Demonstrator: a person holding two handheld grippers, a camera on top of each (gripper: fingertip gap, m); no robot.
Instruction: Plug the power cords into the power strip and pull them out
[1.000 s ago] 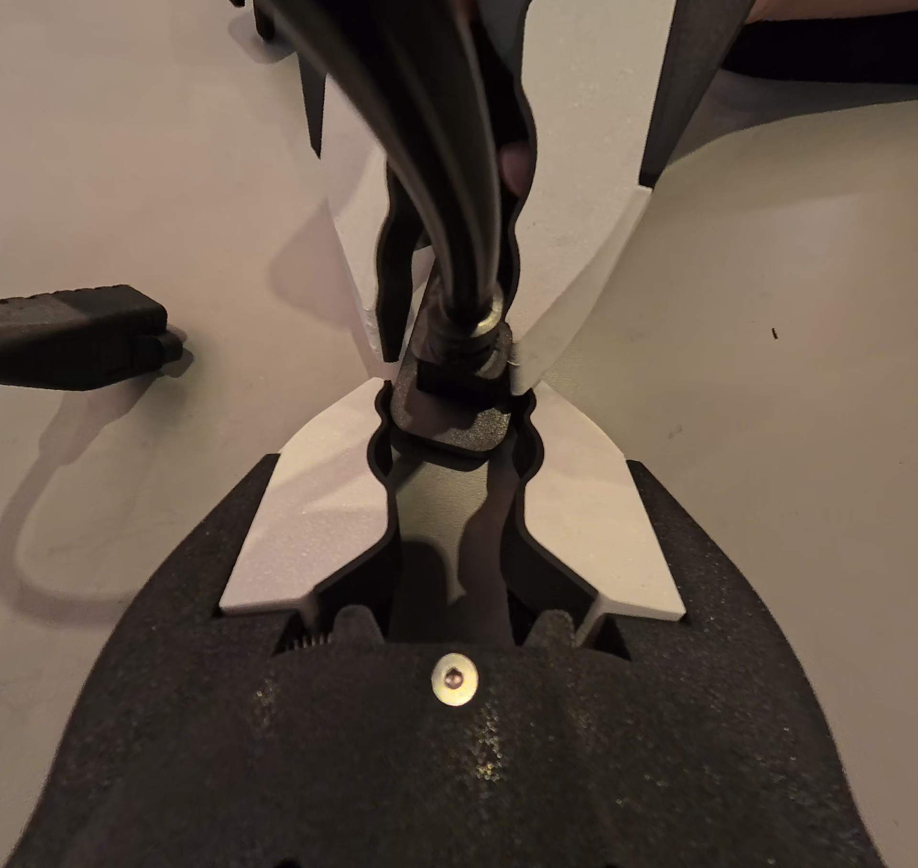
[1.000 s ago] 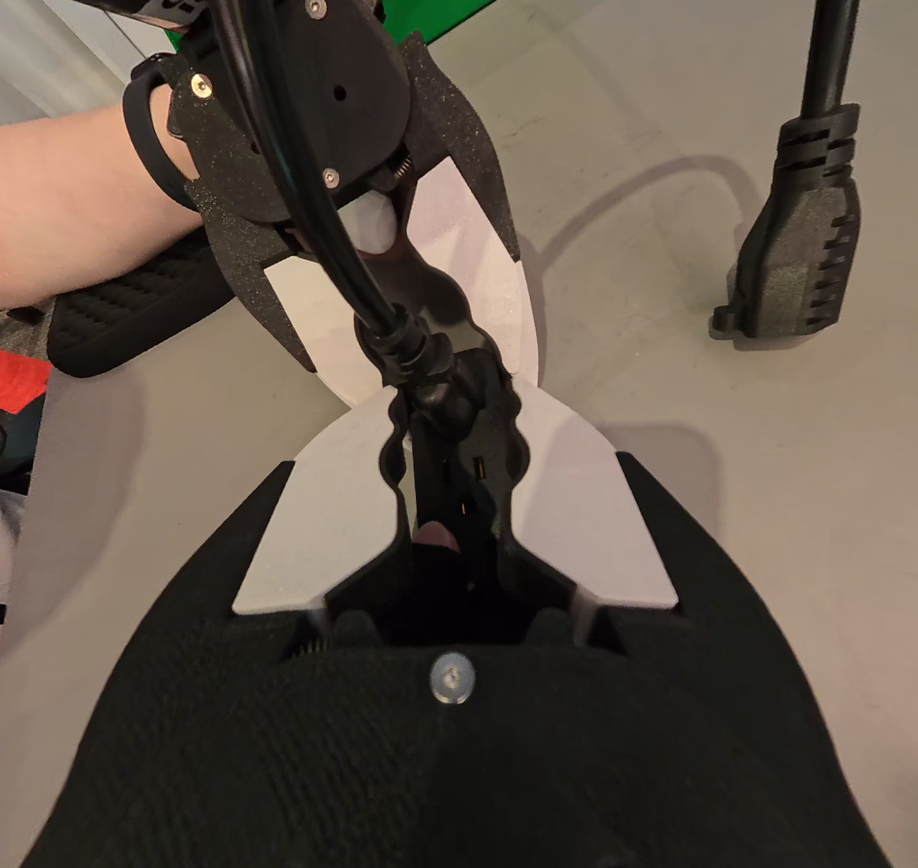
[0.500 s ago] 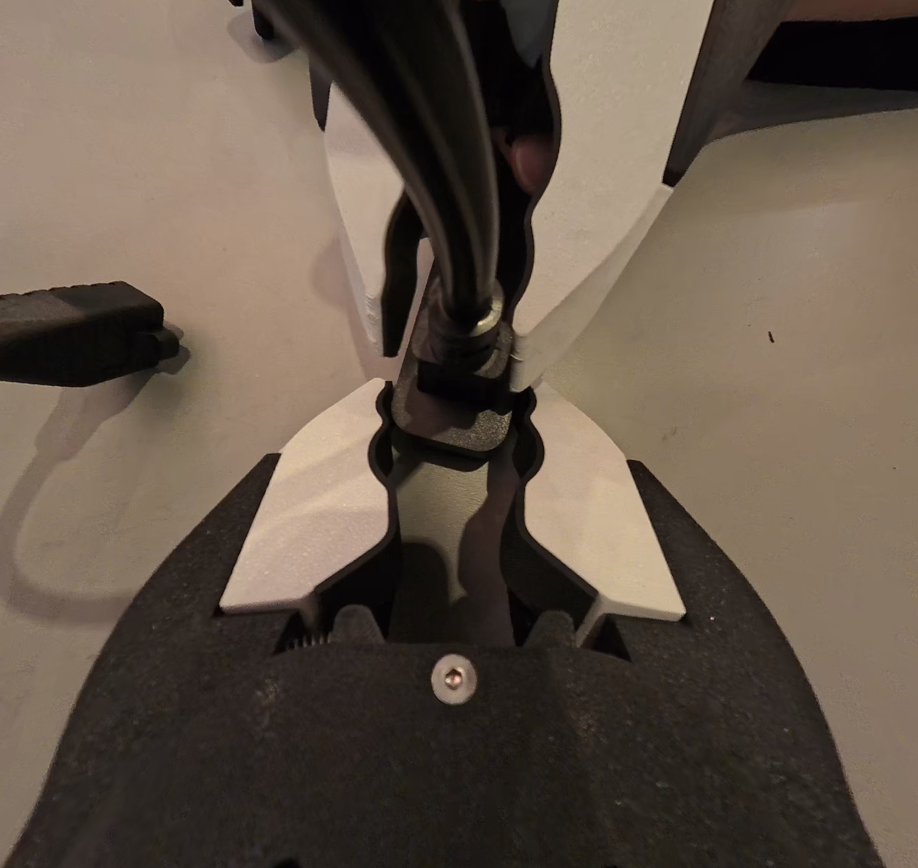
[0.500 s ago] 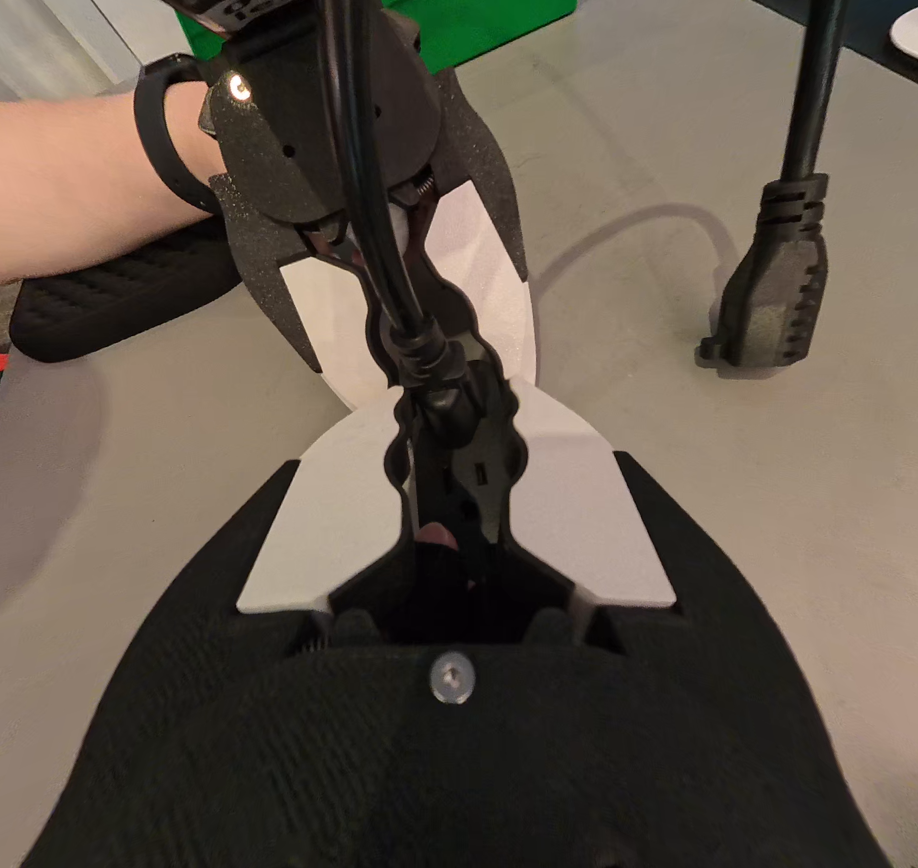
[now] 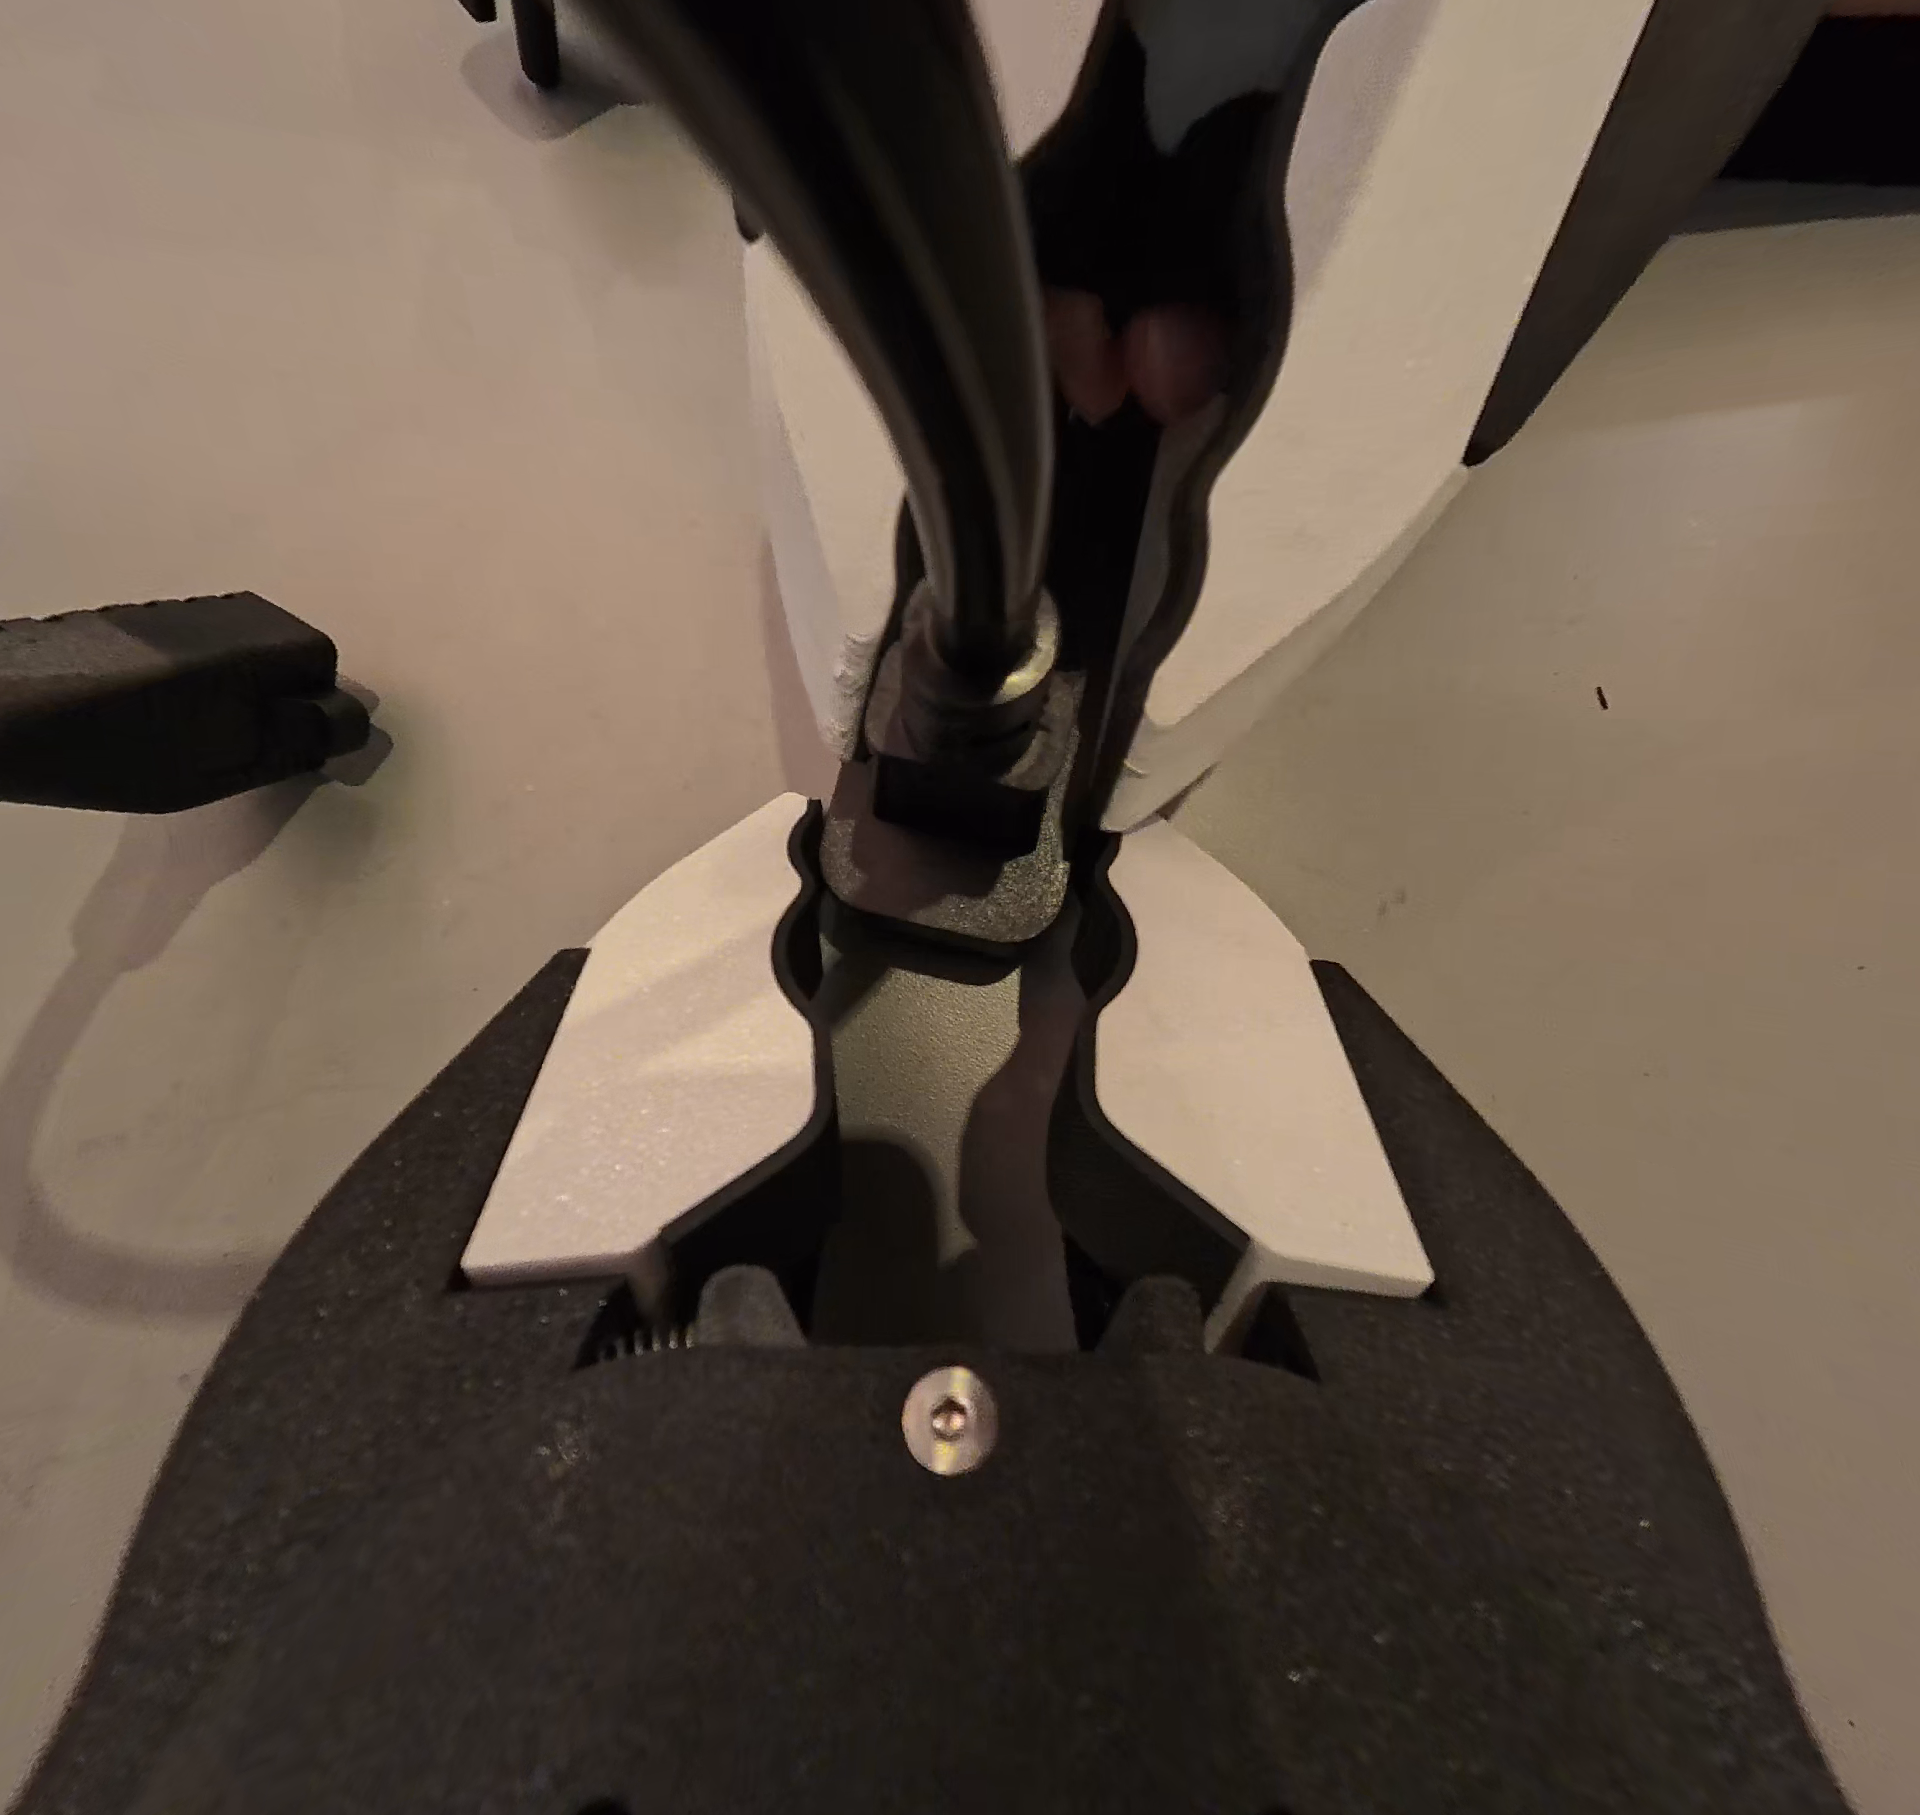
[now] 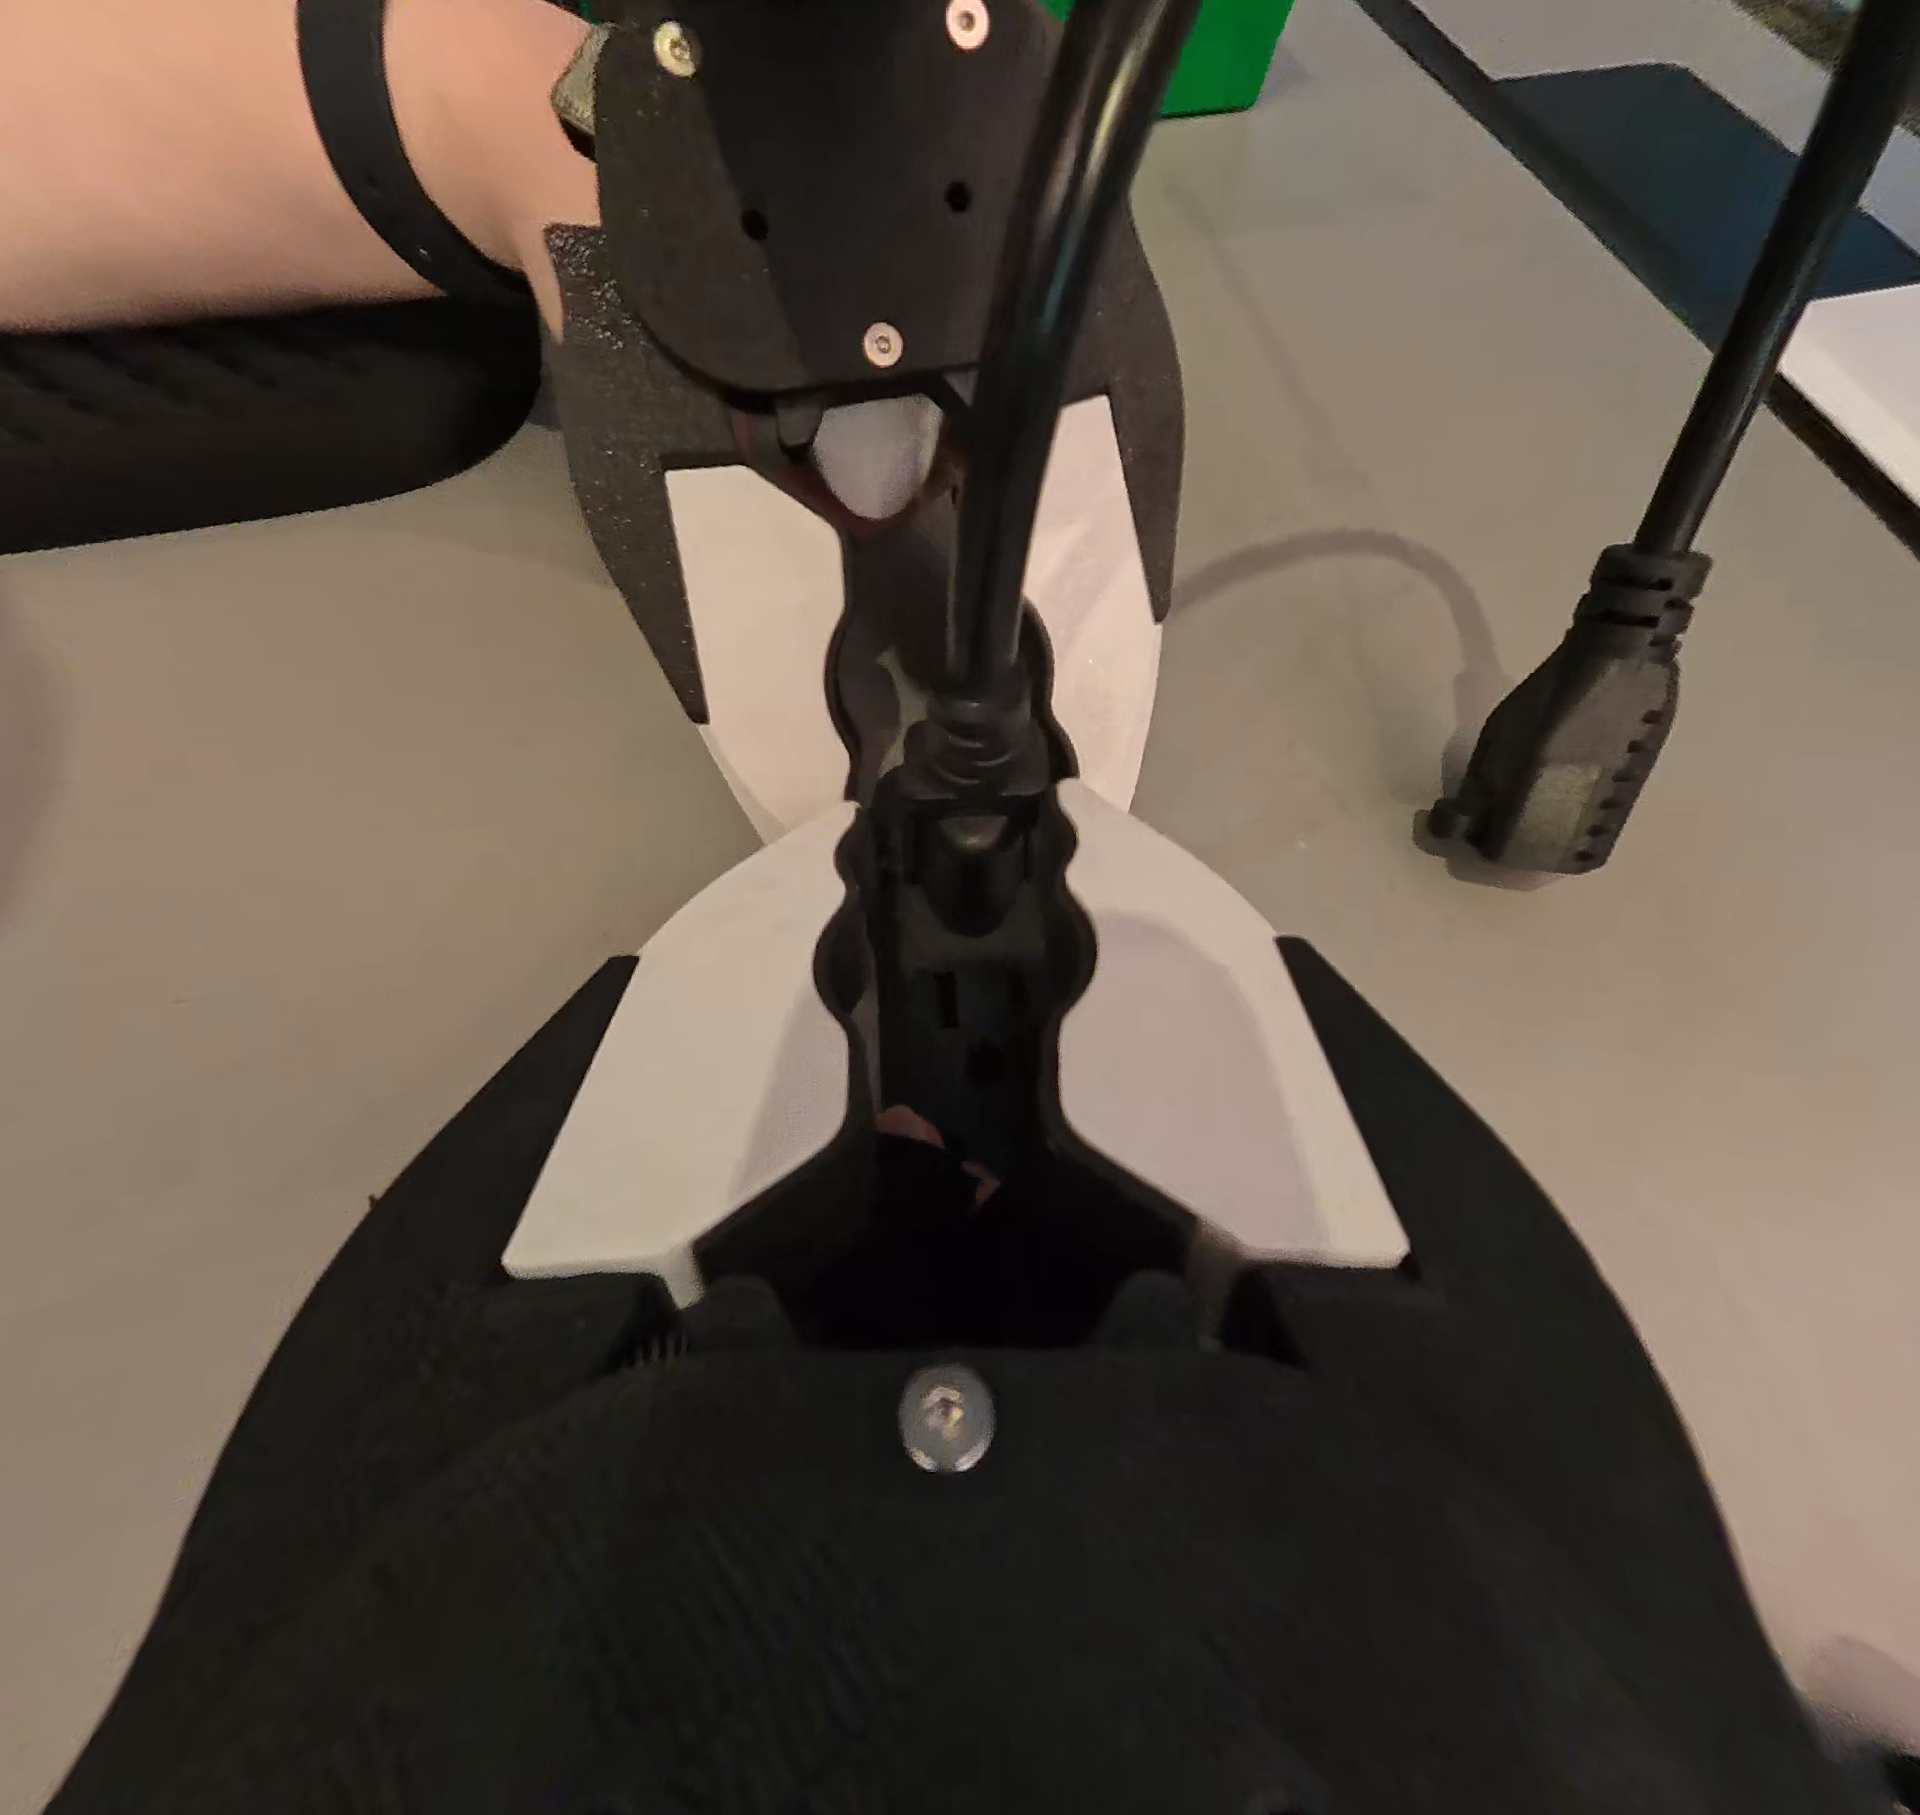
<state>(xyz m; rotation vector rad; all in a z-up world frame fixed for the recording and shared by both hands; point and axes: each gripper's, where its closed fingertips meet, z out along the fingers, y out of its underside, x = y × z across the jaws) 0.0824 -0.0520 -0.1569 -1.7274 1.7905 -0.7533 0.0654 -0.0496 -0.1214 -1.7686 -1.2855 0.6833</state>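
Jaws of left gripper (image 5: 951,892) and right gripper (image 6: 956,892) both clamp one black plug (image 6: 961,851); no legible writing.

Both grippers: textured black bodies, white wavy-edged fingers (image 5: 686,1079), silver hex screw (image 6: 945,1431) centred. Black band (image 6: 358,118) on wrist.

Second plug (image 5: 156,700) — cut off, left edge.

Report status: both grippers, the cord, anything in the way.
Left gripper shut on plug. Right gripper shut on socket piece, tip to tip. Second connector lies aside on table; not in the way.
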